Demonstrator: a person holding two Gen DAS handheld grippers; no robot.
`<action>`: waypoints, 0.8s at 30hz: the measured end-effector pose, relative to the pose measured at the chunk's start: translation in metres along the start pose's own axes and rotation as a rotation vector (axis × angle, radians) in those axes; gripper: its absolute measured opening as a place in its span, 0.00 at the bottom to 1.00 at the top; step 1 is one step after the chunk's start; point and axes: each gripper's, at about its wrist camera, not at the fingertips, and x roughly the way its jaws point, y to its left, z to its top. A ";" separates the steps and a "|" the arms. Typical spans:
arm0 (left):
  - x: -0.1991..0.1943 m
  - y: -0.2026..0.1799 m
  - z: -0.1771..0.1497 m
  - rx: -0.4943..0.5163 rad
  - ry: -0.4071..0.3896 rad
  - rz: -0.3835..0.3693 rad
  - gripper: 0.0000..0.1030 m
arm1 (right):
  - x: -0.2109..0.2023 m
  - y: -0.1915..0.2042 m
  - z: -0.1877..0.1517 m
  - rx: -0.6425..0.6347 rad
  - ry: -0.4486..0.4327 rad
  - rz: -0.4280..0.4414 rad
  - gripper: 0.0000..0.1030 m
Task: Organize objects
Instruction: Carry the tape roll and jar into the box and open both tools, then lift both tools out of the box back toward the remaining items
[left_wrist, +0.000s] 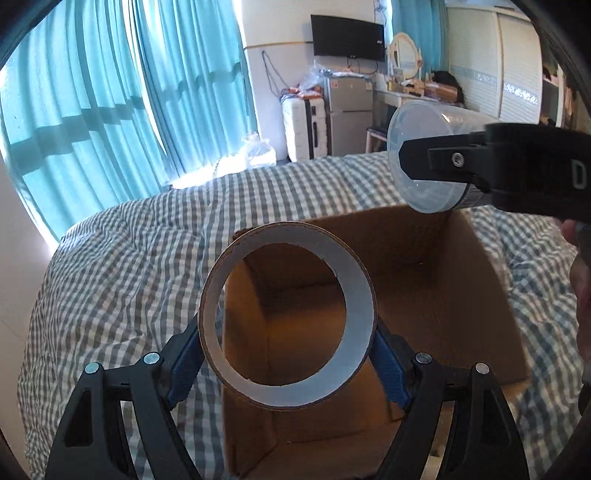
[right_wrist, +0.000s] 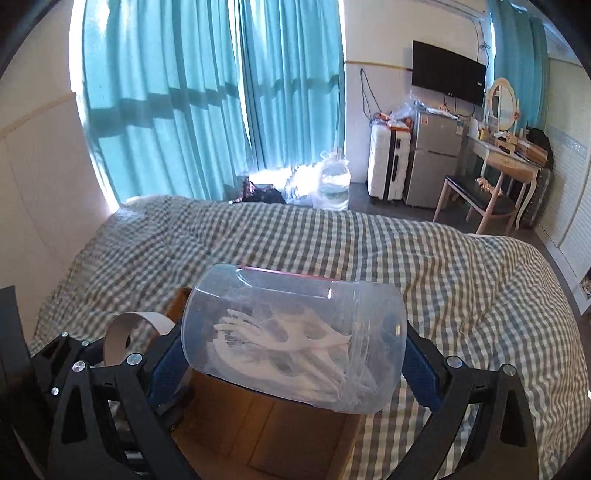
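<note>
A bedroom with blue curtains (right_wrist: 207, 110) held a bed (left_wrist: 129, 258) with a checked cover, and an open brown box (left_wrist: 424, 280) sat on it with nothing to see inside. The left claw (left_wrist: 288, 347) pinched a tape roll (left_wrist: 288, 314) by its sides above the box; it looked light and stiff. The right claw (right_wrist: 295, 354) pinched a clear jar (right_wrist: 295, 332) of small white plastic bits over the box, and it looked light, smooth and maybe slippery, so squeezing the middle seemed best.

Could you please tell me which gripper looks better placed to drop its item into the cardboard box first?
Probably left: the left gripper holds the tape roll low over the cardboard box; the right gripper holds the clear jar higher.
</note>
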 end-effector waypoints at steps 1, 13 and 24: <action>0.005 0.000 -0.001 0.002 0.003 0.002 0.80 | 0.006 -0.001 -0.001 -0.006 0.001 -0.010 0.95; 0.018 -0.019 -0.014 0.054 -0.010 -0.025 0.80 | 0.046 0.008 -0.023 -0.039 0.068 -0.039 0.95; -0.006 -0.021 -0.017 0.058 -0.064 -0.077 1.00 | 0.013 0.000 -0.008 0.024 0.011 -0.008 0.99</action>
